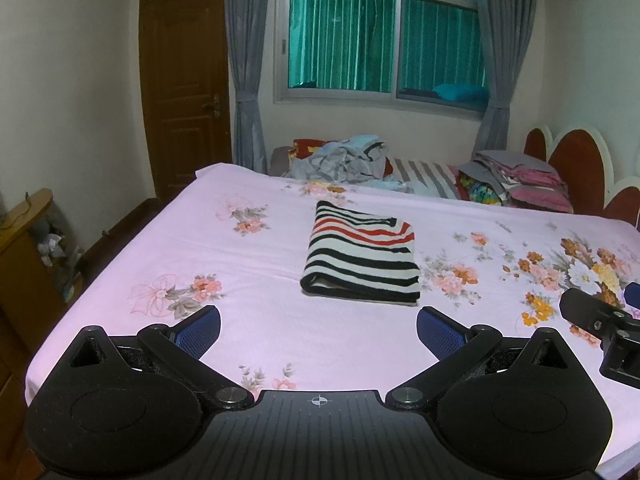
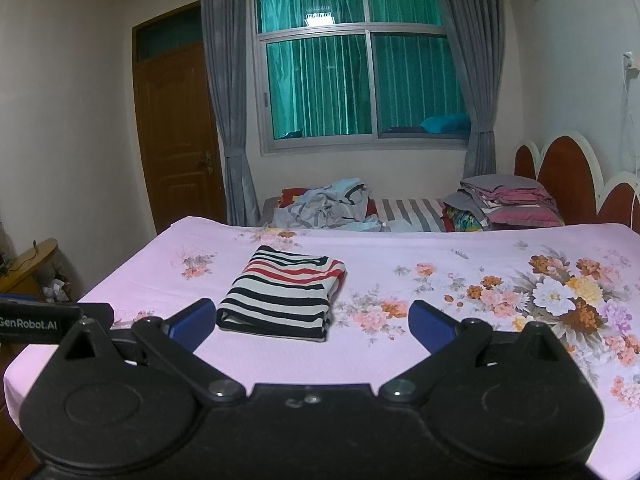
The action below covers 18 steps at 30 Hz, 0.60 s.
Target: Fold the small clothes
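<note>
A folded striped garment [image 1: 362, 258], black, white and red, lies flat on the pink floral bedsheet [image 1: 240, 264]. It also shows in the right wrist view [image 2: 282, 296]. My left gripper [image 1: 318, 330] is open and empty, held above the sheet just short of the garment's near edge. My right gripper [image 2: 312, 322] is open and empty, with the garment just ahead and left of centre. Part of the right gripper [image 1: 600, 320] shows at the right edge of the left wrist view. The left gripper's body [image 2: 36, 322] shows at the left edge of the right wrist view.
A heap of unfolded clothes [image 1: 340, 158] lies at the bed's far side, and a stack of folded grey and pink items [image 1: 520, 178] lies near the red headboard [image 1: 576, 160]. A wooden cabinet [image 1: 28, 248] stands left of the bed. A door and a curtained window are behind.
</note>
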Tool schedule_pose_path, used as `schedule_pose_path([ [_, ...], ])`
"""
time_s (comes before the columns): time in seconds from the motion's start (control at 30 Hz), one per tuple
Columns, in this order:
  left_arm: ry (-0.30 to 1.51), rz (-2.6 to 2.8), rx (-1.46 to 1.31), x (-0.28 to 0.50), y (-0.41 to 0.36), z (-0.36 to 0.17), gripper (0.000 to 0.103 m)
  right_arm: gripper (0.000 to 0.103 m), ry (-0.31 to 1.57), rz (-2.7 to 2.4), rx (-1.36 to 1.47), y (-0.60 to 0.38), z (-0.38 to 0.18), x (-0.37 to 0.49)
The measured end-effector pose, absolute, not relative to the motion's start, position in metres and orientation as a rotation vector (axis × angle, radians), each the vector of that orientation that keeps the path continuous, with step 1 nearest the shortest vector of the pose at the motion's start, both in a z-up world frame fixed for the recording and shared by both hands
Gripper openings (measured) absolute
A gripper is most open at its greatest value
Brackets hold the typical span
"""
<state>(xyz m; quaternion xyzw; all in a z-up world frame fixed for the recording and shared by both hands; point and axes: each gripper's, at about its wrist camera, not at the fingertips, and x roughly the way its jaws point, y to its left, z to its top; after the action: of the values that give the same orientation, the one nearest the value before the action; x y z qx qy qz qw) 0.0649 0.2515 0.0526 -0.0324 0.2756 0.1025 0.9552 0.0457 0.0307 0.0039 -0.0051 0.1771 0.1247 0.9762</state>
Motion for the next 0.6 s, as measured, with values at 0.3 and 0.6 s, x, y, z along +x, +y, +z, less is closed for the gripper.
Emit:
schedule_pose_path([
  [0.3, 0.575, 0.205, -0.061, 0.072, 0.251, 0.051, 0.103, 0.103, 0.365, 0.25, -0.005, 0.03, 0.001, 0.05],
  [0.6, 0.528, 0.116, -0.099, 0.092, 0.261, 0.038, 0.103, 0.103, 0.4, 0.232, -0.011, 0.031, -0.009, 0.067],
])
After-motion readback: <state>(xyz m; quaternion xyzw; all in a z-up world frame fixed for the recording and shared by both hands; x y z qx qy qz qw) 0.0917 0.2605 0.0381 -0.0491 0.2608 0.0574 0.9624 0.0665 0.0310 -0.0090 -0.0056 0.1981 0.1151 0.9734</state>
